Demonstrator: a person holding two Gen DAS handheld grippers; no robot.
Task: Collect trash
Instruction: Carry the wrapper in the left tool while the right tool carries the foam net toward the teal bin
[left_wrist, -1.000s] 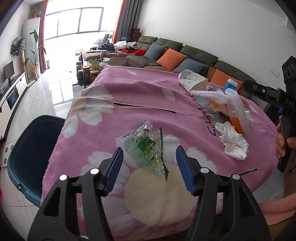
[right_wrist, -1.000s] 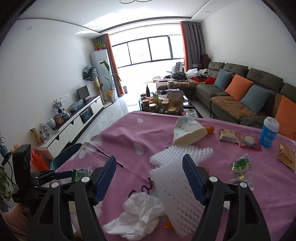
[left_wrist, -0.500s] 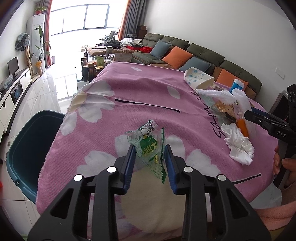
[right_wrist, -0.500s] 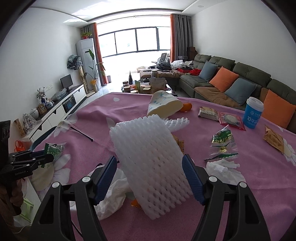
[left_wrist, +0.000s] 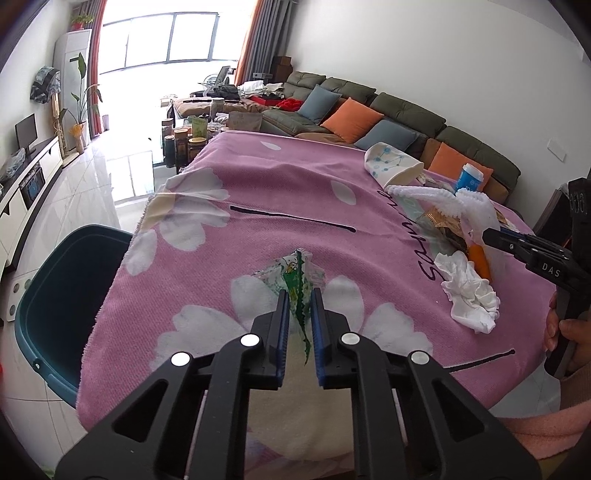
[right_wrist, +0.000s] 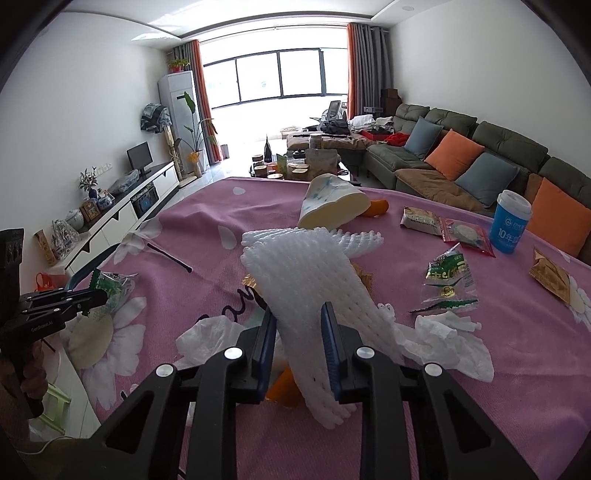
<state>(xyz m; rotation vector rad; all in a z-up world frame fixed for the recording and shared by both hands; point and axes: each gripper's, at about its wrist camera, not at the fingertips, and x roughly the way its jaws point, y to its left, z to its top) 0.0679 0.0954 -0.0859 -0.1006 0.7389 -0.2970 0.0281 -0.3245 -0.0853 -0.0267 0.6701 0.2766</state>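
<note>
The blue-padded fingers (left_wrist: 282, 314) of the left gripper (left_wrist: 298, 314) are closing on a crumpled green-and-clear plastic wrapper (left_wrist: 293, 282), whose thin edge stands pinched between the pads. The right gripper (right_wrist: 298, 334) is closing too, its jaws pressing the sides of a white foam fruit net sleeve (right_wrist: 306, 284) that rises tilted from between them toward 11 o'clock.

Both grippers point downward at a slant over the pink flower-print cloth (left_wrist: 258, 192) covering the table. In the left wrist view the right gripper enters at 3 o'clock, a hand (left_wrist: 565, 332) around its grip and a pink sleeve (left_wrist: 546, 439) below it.

Beside the foam sleeve lie a crumpled white tissue (right_wrist: 207, 339) at 9 o'clock, an orange peel piece (right_wrist: 284, 391) under its near end, and more white tissue (right_wrist: 450, 336) at 3 o'clock. A second green wrapper (right_wrist: 447, 280) lies further right. A tipped-over white paper cup (right_wrist: 332, 205) lies at 12 o'clock and a blue lidded cup (right_wrist: 509, 221) stands at 2 o'clock. A dark teal plastic bin (left_wrist: 62, 291) stands off the table edge at 9 o'clock in the left wrist view.
</note>
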